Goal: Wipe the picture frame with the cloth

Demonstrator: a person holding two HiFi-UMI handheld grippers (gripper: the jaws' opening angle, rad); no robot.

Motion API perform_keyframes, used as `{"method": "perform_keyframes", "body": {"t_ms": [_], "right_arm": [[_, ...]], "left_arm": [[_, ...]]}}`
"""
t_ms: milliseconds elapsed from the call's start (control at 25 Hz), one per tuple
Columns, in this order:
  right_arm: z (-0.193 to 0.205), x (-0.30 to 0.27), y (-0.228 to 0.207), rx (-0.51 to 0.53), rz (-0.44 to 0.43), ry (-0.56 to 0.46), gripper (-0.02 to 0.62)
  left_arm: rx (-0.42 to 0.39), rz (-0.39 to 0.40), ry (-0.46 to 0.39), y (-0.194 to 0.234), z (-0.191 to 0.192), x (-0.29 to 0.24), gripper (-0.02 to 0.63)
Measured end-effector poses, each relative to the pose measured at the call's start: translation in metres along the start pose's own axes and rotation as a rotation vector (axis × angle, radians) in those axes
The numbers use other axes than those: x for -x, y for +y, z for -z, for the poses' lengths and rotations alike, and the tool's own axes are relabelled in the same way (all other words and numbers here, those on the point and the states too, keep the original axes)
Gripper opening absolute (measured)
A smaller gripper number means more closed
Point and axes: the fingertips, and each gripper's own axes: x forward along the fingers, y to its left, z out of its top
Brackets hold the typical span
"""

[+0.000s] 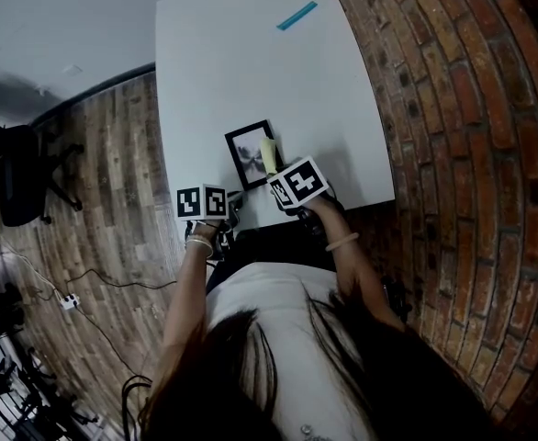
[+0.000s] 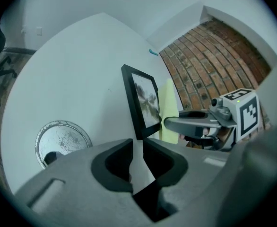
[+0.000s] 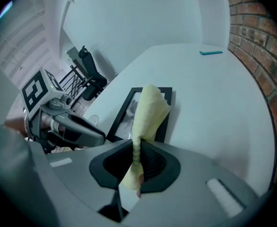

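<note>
Picture frame [image 2: 143,100] appears flat on white table [image 1: 251,62]. Right gripper [image 3: 137,157] pinches limp yellow cloth [image 3: 148,110] over frame's right side. Left gripper [image 2: 137,150] parted, empty, just off frame's near corner. Frame likely light, rigid, slippery, glass fragile: brace black edge.

We find the table [image 1: 251,72] bare beyond the frame [image 1: 249,152], except for a blue strip [image 1: 297,15] near the far end. The near edge is crowded: the frame, the cloth [image 1: 268,154] against its right side, the left gripper [image 2: 137,155] and right gripper [image 3: 136,162] close together, and a disc [image 2: 63,143] left of the frame. A brick wall [image 1: 453,108] closes off the table's right side.
</note>
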Motion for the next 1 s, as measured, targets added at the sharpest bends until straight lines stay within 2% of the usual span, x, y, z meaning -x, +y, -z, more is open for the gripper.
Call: {"method": "perform_keyframes", "body": {"t_ms": [160,400,600,1000], "right_arm": [[0.000,-0.001,0.005,0.017,-0.011,0.007,0.040],[-0.004,-0.004,0.009,0.035,-0.026,0.018,0.040],[-0.003,-0.004,0.011,0.047,-0.035,0.019,0.040],[-0.002,-0.007,0.022,0.076,-0.062,0.029,0.040]], "left_arm": [[0.010,0.003,-0.009,-0.005,0.000,0.001,0.115],[0.040,-0.008,-0.022,-0.002,-0.004,0.002,0.114],[0.034,-0.042,-0.031,0.001,-0.004,0.002,0.083],[0.044,-0.055,-0.018,0.001,-0.004,0.002,0.081]]}}
